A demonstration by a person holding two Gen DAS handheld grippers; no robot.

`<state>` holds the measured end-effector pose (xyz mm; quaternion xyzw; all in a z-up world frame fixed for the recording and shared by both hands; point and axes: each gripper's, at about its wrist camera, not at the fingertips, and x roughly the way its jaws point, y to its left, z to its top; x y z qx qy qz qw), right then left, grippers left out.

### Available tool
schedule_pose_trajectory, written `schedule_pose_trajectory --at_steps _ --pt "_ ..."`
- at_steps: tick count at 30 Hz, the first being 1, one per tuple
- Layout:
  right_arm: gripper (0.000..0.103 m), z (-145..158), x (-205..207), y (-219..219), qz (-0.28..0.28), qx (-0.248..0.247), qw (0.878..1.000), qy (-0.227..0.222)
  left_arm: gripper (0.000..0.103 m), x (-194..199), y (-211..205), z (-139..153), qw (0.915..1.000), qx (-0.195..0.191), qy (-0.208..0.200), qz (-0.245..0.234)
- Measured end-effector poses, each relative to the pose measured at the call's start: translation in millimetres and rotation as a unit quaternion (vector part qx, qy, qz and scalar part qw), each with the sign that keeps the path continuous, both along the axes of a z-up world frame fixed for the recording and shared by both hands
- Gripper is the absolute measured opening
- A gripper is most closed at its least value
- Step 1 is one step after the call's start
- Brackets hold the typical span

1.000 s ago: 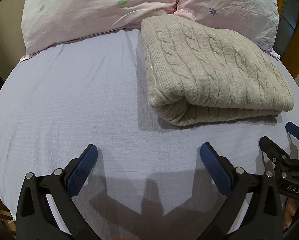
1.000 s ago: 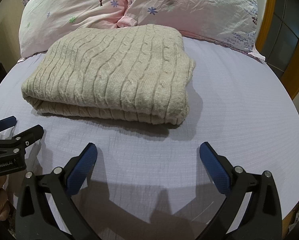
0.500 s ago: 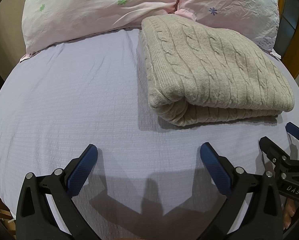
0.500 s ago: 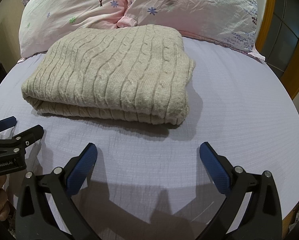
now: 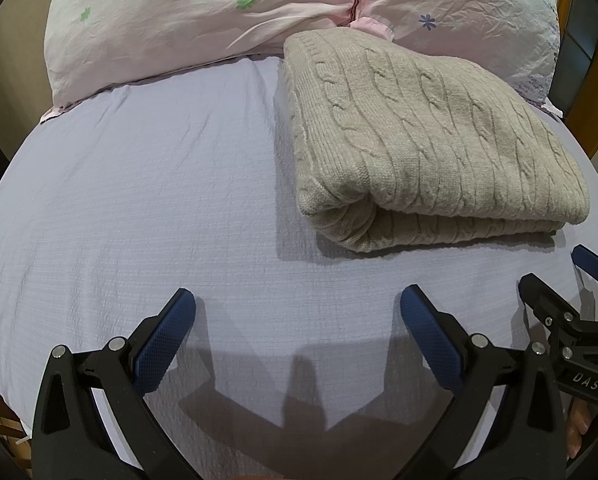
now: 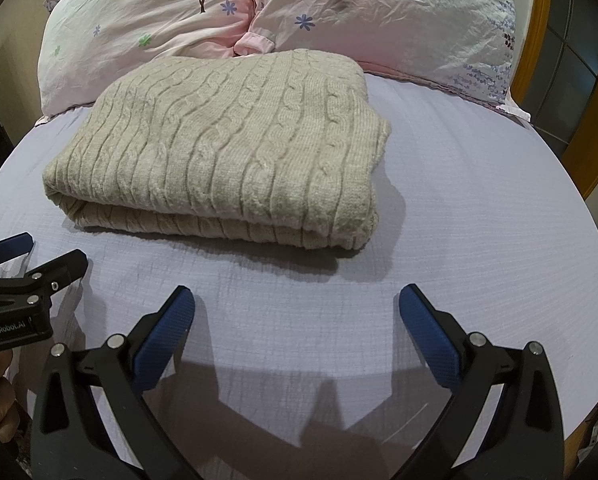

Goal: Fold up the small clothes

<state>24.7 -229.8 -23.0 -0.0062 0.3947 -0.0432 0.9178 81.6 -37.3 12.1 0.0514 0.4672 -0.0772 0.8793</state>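
A beige cable-knit sweater (image 5: 427,136) lies folded into a thick rectangle on the lilac bed sheet (image 5: 139,200), close to the pillows. It also shows in the right wrist view (image 6: 227,148), left of centre. My left gripper (image 5: 297,308) is open and empty, hovering over the sheet in front and left of the sweater. My right gripper (image 6: 297,308) is open and empty, in front of the sweater's near right corner. Each gripper shows at the edge of the other's view: the right one (image 5: 559,280) and the left one (image 6: 35,256).
Two pink floral pillows (image 6: 171,12) (image 6: 399,12) lie along the head of the bed behind the sweater. A wooden bed frame (image 6: 539,28) and dark glass panels stand at the right. The sheet (image 6: 479,200) is bare to the sweater's right.
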Motion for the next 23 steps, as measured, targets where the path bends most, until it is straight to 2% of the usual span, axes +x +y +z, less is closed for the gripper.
schedule_pose_trajectory --at_steps 23 --pt "0.101 -0.4 -0.4 0.7 -0.003 0.001 1.0 0.0 0.102 1.7 0.6 0.1 0.9999 0.004 0.013 -0.003"
